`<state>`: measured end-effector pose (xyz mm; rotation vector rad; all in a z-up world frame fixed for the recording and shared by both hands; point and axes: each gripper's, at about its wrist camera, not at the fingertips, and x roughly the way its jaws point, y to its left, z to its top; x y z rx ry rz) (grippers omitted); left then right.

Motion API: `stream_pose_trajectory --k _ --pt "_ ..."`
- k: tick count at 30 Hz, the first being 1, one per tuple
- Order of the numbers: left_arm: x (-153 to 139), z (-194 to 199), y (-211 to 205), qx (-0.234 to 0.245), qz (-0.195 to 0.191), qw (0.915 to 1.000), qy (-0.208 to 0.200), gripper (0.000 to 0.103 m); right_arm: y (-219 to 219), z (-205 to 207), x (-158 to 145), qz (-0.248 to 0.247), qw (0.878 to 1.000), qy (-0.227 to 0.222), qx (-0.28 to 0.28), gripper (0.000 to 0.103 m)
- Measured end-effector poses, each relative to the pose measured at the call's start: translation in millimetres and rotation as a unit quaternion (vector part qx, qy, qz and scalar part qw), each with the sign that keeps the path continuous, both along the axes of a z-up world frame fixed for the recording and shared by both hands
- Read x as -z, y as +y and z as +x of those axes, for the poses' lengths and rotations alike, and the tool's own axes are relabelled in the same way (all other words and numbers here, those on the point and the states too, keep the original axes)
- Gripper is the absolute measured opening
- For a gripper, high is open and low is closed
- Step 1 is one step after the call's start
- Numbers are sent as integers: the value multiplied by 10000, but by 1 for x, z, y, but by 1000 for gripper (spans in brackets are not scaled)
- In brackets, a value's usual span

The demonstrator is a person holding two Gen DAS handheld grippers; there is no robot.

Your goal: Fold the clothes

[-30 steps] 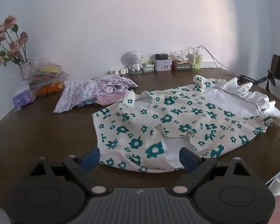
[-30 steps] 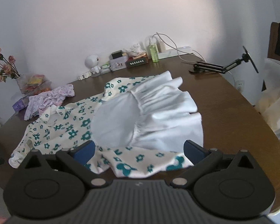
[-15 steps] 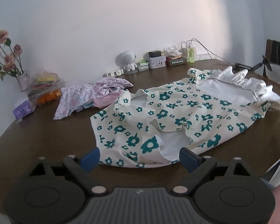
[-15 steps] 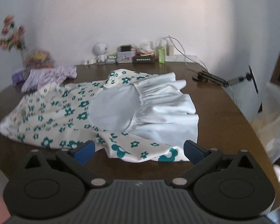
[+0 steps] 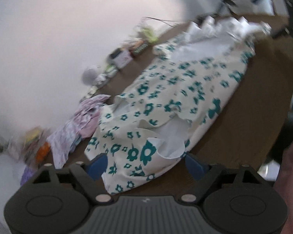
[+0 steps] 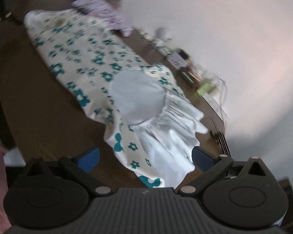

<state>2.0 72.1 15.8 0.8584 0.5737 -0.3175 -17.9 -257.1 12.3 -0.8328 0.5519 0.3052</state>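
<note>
Floral dress (image 5: 177, 89) on table (image 5: 250, 136) (flat), left tool (image 5: 146, 164) closing — dress between

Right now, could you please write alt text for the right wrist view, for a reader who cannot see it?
A cream dress with teal flowers and a white ruffled hem lies spread on a dark brown wooden table, and its hem lies between the open blue-tipped jaws of the right gripper. The picture is tilted and blurred; crumpled lilac clothes lie beyond the dress.

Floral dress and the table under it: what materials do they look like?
Floral dress: thin woven fabric, likely cotton, matte; it drapes softly, with a gathered white ruffle. Table: dark brown wood or wood veneer, low sheen; the blur hides any grain.
</note>
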Motion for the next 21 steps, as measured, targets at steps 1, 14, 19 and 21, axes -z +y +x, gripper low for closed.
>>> stream_pose_trajectory --k 1,14,19,21 --pt "2 2 -2 111 214 9997 38 77 3 1 1 -113 9999 49 -106 100" --pt "14 13 -9 1226 1371 9817 491 58 25 15 9 -580 9959 303 -632 75" --pt "18 19 -14 1385 1564 9764 552 32 26 21 11 -733 9941 432 -674 49" --pt "22 18 -15 1450 1564 9750 625 15 28 21 13 -868 9923 507 -725 41"
